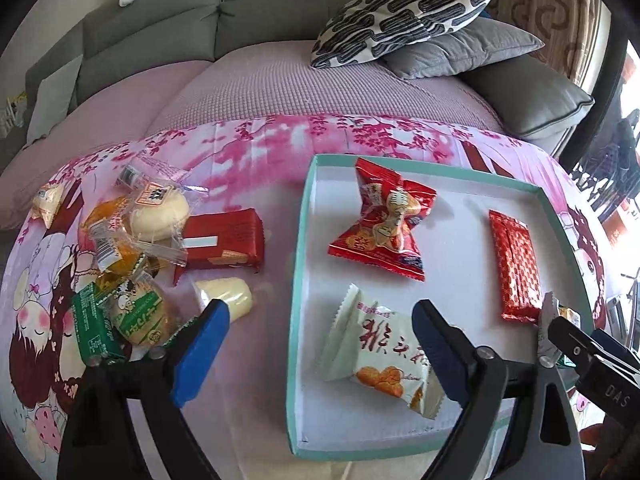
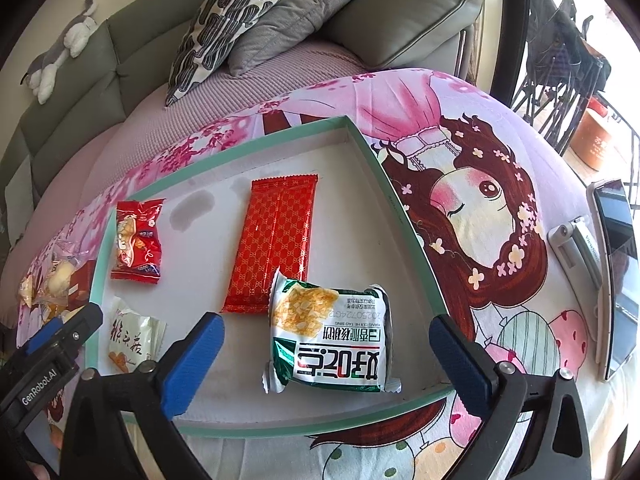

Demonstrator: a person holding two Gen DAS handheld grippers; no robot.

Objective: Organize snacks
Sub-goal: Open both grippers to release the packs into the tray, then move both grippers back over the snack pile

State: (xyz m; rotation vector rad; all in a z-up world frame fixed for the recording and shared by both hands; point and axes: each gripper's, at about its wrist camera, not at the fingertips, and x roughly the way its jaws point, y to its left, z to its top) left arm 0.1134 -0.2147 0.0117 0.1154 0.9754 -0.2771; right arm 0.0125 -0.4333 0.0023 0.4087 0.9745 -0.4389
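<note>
A teal-rimmed white tray (image 1: 298,240) lies on a pink cartoon cloth. In it are a red snack bag (image 1: 380,220), a red patterned bar (image 1: 516,264) and a white packet (image 1: 372,352). My left gripper (image 1: 320,320) hangs open over the tray's left edge, its right finger just over the white packet and not pressing it. In the right wrist view a green-and-white packet (image 2: 332,360) lies flat in the tray (image 2: 376,160), between the wide-apart fingers of my right gripper (image 2: 326,326), which is open and does not touch it. The red bar (image 2: 276,236) lies just beyond.
Left of the tray sits a pile of loose snacks: a wrapped bun (image 1: 160,212), a red box (image 1: 224,240), a green packet (image 1: 136,316), a cream roll (image 1: 228,300). A phone on a stand (image 2: 612,280) stands right of the tray. A sofa with cushions (image 1: 404,12) is behind.
</note>
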